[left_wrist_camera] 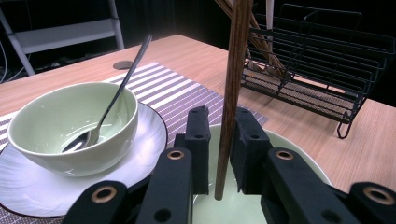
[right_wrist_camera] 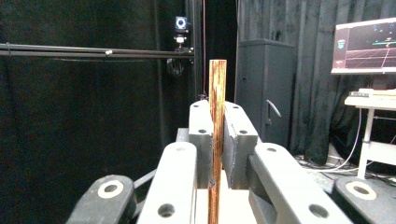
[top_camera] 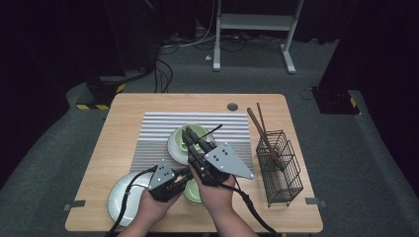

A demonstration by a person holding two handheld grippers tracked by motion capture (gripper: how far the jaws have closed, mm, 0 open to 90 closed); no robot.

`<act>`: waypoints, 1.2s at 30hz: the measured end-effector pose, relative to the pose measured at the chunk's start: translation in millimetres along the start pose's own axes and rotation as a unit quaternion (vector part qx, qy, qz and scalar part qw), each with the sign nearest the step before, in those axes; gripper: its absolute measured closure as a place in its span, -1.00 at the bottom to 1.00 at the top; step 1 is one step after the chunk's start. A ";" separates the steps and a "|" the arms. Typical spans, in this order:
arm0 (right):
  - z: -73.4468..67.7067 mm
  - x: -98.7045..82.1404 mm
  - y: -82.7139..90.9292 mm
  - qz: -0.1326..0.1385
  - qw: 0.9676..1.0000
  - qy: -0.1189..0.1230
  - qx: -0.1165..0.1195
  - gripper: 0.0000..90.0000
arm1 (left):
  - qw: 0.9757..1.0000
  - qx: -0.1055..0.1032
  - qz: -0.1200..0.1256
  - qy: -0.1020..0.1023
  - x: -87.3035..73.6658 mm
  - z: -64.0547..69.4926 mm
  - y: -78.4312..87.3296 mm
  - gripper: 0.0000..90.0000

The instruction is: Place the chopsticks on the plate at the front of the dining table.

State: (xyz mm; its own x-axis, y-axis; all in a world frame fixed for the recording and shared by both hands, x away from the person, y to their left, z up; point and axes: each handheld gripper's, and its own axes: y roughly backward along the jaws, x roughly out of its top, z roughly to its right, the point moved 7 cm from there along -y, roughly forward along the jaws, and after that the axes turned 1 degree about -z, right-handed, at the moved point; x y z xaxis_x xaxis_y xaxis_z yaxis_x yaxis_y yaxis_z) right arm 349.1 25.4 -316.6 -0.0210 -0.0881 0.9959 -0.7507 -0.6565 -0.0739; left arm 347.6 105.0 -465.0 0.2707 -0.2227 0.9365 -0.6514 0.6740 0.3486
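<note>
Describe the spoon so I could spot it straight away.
Start at the striped placemat in the middle of the wooden table. A white plate on it carries a pale green bowl, and the spoon leans inside. It is slim, shiny metal, unlike the brown wooden chopsticks in the black wire rack.

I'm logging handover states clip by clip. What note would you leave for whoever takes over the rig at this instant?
Left gripper: shut on an upright wooden chopstick, over the near green bowl.
Right gripper: shut on a chopstick too, apparently the same one.
Things: far bowl with spoon sits on a plate on the striped mat; the wire rack at the right holds other chopsticks; a white plate lies front left.
Done: chopstick lifted and gripped.
Left: probably release one gripper, then place the chopstick; whether in the rack or in a bowl is unclear.
</note>
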 end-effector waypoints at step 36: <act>2.2 -50.6 6.8 -0.071 0.997 0.031 -0.004 0.38 | 0.999 0.021 0.008 0.023 0.4 -8.9 9.1 0.89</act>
State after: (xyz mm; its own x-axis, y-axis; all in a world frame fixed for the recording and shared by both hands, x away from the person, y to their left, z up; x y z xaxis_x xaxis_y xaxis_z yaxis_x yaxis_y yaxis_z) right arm 346.4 23.7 -367.6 0.0459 0.0523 0.9976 -0.7547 -0.6524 0.0689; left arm 348.1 117.3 -461.8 0.2922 -0.1789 0.9395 -0.6840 0.6474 0.3360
